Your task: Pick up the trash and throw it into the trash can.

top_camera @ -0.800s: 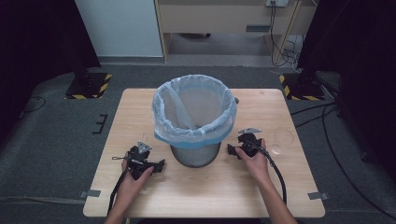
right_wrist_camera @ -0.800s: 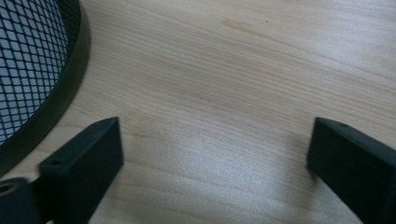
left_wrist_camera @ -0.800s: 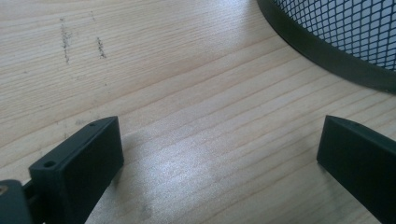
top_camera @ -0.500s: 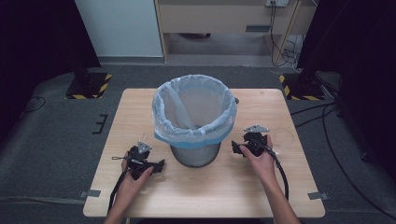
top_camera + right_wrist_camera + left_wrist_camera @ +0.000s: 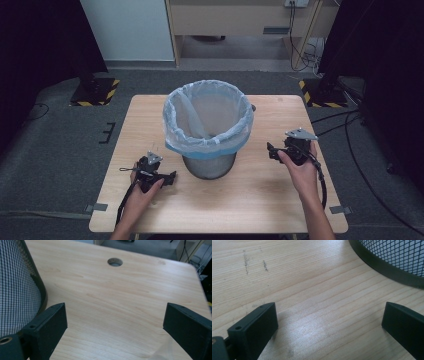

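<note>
A black mesh waste bin [image 5: 208, 165] lined with a pale blue translucent bag [image 5: 208, 117] stands upright in the middle of the wooden table [image 5: 270, 210]. My left gripper [image 5: 171, 176] rests low on the table at the bin's front left and points at its base. Its jaws stand open over bare wood [image 5: 329, 327], with the bin's dark rim [image 5: 387, 267] ahead on the right. My right gripper [image 5: 272, 150] is held to the right of the bin, apart from it. Its jaws are open and hold nothing [image 5: 115, 327], and the bin's mesh wall [image 5: 17, 290] is at their left.
A round cable hole [image 5: 115, 262] lies in the tabletop beyond the right gripper. Cables trail from both grippers toward the table's front edge. Black stands with striped feet [image 5: 95, 92] are on the floor behind the table, and a cabinet is at the back.
My right gripper has drawn away from the bin, moving to the right and slightly up. The left gripper and the bin have stayed where they were.
</note>
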The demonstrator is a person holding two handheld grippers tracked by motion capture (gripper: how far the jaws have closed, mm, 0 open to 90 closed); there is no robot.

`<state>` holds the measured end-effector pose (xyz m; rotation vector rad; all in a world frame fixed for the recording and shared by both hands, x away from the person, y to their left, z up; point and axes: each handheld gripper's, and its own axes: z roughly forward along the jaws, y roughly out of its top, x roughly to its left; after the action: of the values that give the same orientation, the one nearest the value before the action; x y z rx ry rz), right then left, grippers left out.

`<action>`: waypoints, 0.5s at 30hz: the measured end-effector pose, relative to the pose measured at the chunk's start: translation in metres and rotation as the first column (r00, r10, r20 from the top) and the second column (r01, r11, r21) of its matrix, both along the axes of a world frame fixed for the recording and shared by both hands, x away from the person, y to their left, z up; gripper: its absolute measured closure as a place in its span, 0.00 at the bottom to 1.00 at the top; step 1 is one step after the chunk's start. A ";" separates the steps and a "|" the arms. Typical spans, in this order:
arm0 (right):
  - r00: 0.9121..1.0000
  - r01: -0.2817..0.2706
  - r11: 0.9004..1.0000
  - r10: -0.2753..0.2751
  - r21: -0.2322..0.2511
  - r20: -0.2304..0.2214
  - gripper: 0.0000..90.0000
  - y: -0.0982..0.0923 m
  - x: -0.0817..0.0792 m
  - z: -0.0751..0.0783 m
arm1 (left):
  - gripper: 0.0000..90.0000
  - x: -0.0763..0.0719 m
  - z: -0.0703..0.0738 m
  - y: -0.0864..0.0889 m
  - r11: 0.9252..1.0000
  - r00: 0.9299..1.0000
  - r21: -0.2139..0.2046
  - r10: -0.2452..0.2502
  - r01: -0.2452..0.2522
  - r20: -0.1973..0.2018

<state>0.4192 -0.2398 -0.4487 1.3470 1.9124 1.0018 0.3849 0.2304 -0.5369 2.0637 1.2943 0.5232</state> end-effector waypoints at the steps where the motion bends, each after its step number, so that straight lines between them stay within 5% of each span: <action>1: 1.000 0.000 1.000 0.000 0.000 0.000 0.06 0.000 0.000 0.000 | 0.00 0.000 0.000 0.000 1.000 1.000 0.000 0.000 0.000 0.000; 15: 0.993 0.094 0.994 -0.097 0.048 0.069 0.05 -0.050 -0.008 0.019 | 0.00 0.000 0.000 0.000 1.000 1.000 0.000 0.000 0.000 0.000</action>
<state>0.4110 -0.2897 -0.4293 1.3953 1.7653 1.0367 0.3849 0.2304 -0.5369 2.0638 1.2941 0.5233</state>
